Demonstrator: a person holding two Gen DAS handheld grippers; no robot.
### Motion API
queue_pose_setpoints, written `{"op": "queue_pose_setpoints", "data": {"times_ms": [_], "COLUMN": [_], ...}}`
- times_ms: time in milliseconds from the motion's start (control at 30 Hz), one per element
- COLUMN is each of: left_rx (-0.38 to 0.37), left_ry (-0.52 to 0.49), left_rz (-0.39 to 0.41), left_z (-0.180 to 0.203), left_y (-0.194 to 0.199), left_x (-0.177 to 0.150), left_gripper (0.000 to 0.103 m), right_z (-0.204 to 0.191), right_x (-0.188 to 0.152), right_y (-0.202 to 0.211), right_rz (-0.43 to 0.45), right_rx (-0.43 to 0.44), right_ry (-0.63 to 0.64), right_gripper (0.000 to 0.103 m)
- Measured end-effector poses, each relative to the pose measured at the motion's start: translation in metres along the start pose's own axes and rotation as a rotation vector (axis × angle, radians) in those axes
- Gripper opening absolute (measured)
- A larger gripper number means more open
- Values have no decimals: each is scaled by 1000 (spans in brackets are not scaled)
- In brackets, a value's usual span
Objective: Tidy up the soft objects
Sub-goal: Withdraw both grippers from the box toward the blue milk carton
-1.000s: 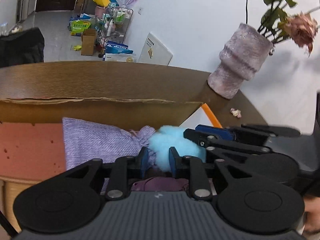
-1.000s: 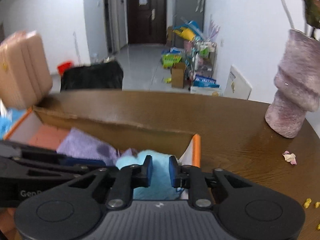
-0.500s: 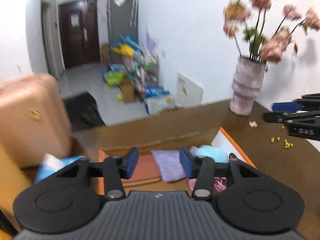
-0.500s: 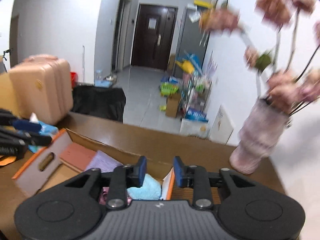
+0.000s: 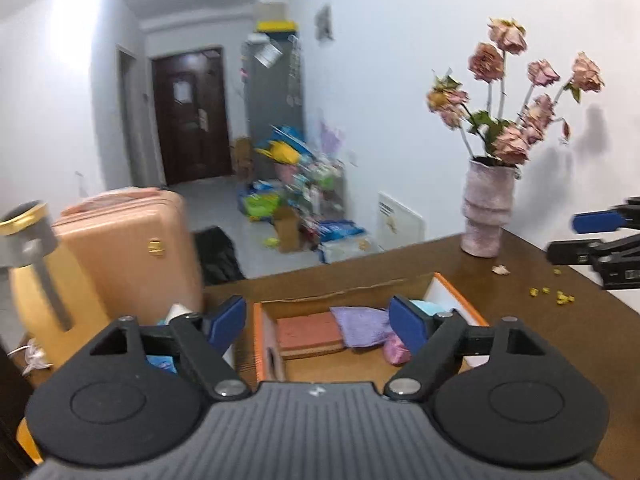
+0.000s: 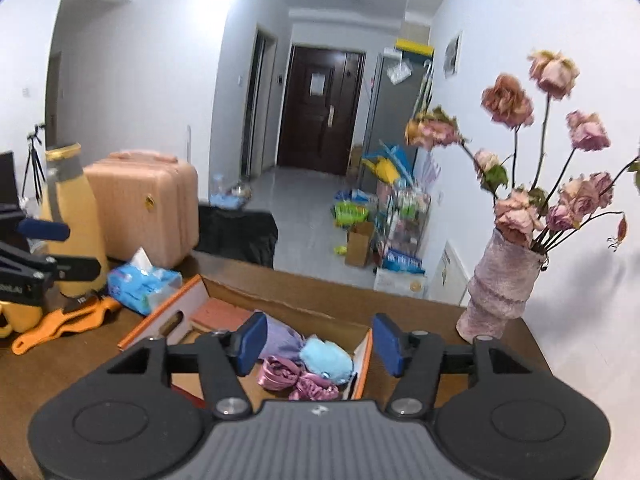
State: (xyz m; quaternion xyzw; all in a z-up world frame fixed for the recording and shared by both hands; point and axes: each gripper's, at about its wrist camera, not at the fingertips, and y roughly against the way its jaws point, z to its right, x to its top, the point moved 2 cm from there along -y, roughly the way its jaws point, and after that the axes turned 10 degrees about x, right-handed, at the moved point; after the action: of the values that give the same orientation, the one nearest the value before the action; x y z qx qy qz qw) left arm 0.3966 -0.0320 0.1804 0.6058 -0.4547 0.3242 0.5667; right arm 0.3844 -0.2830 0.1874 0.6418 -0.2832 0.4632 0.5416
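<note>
An orange-edged cardboard box (image 6: pixel 362 354) lies on the brown table. Inside it are a blue fluffy toy (image 6: pixel 326 362), a lilac cloth (image 6: pixel 280 338), a pink satin scrunchie (image 6: pixel 292 378) and a red-brown sponge (image 5: pixel 310 330). The left view shows the lilac cloth (image 5: pixel 360 326) beside the sponge, in the box (image 5: pixel 260 336). My left gripper (image 5: pixel 318 322) hangs above and short of the box, its jaws opening with nothing between them. My right gripper (image 6: pixel 320 344) is also raised over the box, jaws opening and empty. Each gripper shows at the edge of the other's view.
A vase of dried pink roses (image 6: pixel 502 286) stands at the table's right. At the left are a yellow bottle (image 6: pixel 74 220), a blue tissue pack (image 6: pixel 142 280) and an orange tool (image 6: pixel 60 326). Petals and yellow crumbs (image 5: pixel 550 292) lie on the wood. A pink suitcase (image 5: pixel 132 248) stands behind.
Both grippers lifted up and back from the box and opened wide. The blue fluffy toy they were down at now lies free in the box.
</note>
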Motion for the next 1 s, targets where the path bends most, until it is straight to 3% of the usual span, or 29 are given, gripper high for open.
{"op": "queue_pose_setpoints", "data": {"times_ms": [200, 267, 367, 500, 633, 767, 1000], "left_rx": [129, 152, 123, 124, 85, 57, 59], "left_ry": [7, 46, 53, 91, 109, 61, 51], "left_rz": [140, 136, 122, 99, 30, -10, -48], "left_z": [-5, -8, -6, -7, -6, 4, 13], "left_y": [55, 73, 99, 133, 157, 164, 153], "left_x": [-86, -120, -167, -211, -243, -258, -259], "left_gripper": [87, 88, 91, 97, 97, 97, 97], "right_z": [-27, -38, -56, -84, -104, -114, -117], "right_x": [-78, -106, -149, -195, -238, -262, -271], "right_y": [51, 67, 90, 112, 128, 132, 132], "right_rz": [129, 148, 176, 155, 120, 63, 62], "right_rx": [11, 26, 52, 61, 94, 131, 163], "right_ry": [5, 6, -11, -27, -76, -118, -142], "right_gripper": [65, 67, 73, 74, 86, 86, 84]}}
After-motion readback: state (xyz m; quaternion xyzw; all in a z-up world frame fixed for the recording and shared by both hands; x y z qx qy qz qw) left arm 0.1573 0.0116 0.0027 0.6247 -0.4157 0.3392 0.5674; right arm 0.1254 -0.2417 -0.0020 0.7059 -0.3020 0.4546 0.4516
